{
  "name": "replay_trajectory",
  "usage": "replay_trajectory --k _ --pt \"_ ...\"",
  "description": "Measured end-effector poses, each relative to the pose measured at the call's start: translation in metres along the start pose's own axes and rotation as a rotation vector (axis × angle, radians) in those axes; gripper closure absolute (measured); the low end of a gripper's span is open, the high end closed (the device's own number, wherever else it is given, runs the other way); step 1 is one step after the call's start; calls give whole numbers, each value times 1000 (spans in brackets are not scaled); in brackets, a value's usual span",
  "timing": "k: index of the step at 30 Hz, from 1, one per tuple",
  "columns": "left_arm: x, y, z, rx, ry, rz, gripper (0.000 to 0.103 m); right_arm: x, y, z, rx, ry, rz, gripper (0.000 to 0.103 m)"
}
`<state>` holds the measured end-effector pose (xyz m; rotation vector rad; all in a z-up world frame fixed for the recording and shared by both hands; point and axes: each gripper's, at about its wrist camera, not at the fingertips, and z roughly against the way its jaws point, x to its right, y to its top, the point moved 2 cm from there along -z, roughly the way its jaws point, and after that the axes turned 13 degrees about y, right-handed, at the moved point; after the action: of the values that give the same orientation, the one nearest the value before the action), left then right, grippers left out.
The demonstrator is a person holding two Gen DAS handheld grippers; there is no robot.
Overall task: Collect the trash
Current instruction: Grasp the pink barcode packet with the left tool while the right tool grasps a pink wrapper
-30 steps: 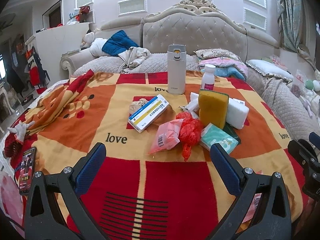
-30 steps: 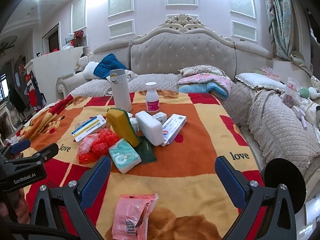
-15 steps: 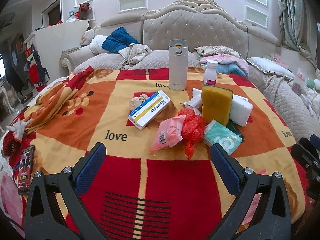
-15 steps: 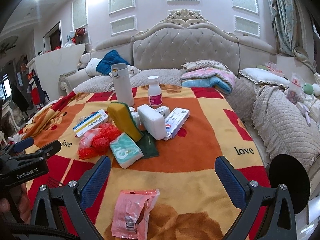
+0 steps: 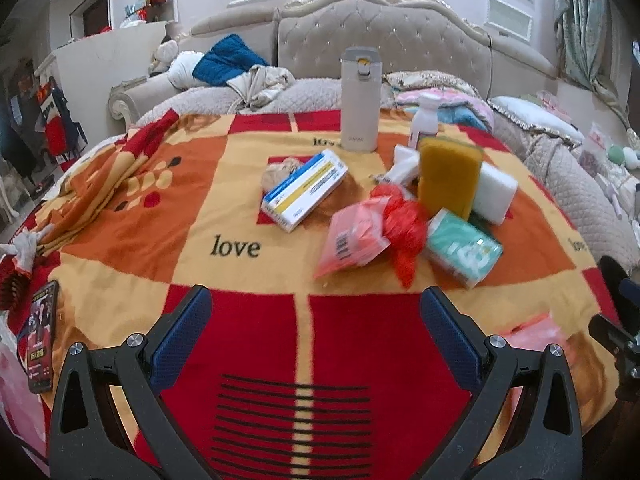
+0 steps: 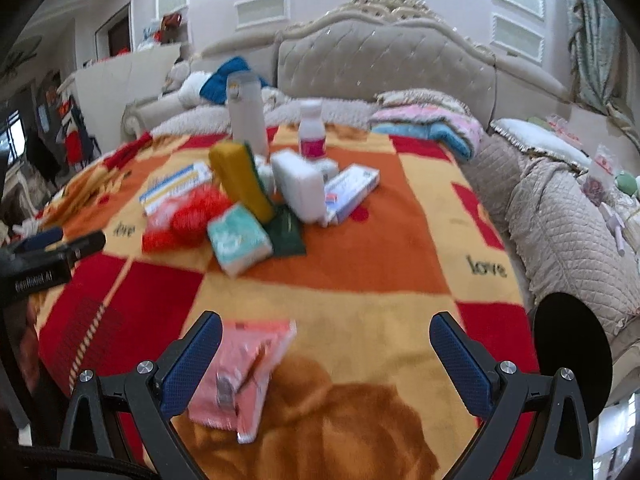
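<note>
A pile of items lies on the red and orange "love" blanket point(image 5: 236, 216). In the left wrist view it holds a pink wrapper point(image 5: 352, 240), a crumpled red plastic bag point(image 5: 404, 224), a teal tissue pack point(image 5: 464, 248) and a crumpled tissue point(image 5: 280, 170). My left gripper point(image 5: 316, 320) is open and empty, a little short of the pile. My right gripper point(image 6: 326, 344) is open; a second pink wrapper point(image 6: 240, 376) lies on the blanket by its left finger. The red bag point(image 6: 188, 220) and tissue pack point(image 6: 240, 240) show farther off in the right wrist view.
A yellow sponge point(image 5: 448, 180), white block point(image 5: 496, 192), blue and yellow box point(image 5: 304, 188), beige flask point(image 5: 359, 100) and small bottle point(image 5: 426, 120) stand in the pile. A phone point(image 5: 40, 344) lies at the left edge. A quilted sofa point(image 6: 560, 220) lies right.
Both grippers have moved forward toward the pile and the views tilted down. The near pink wrapper now sits close to the right gripper's left finger. Both jaws stay open.
</note>
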<state>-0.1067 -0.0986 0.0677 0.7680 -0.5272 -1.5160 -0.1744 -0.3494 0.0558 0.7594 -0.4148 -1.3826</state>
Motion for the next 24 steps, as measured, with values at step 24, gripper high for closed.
replay_trajectory --k 24 --pt "28 49 -99 -143 -74 -56 6 -31 -22 -70 -179 97 36 6"
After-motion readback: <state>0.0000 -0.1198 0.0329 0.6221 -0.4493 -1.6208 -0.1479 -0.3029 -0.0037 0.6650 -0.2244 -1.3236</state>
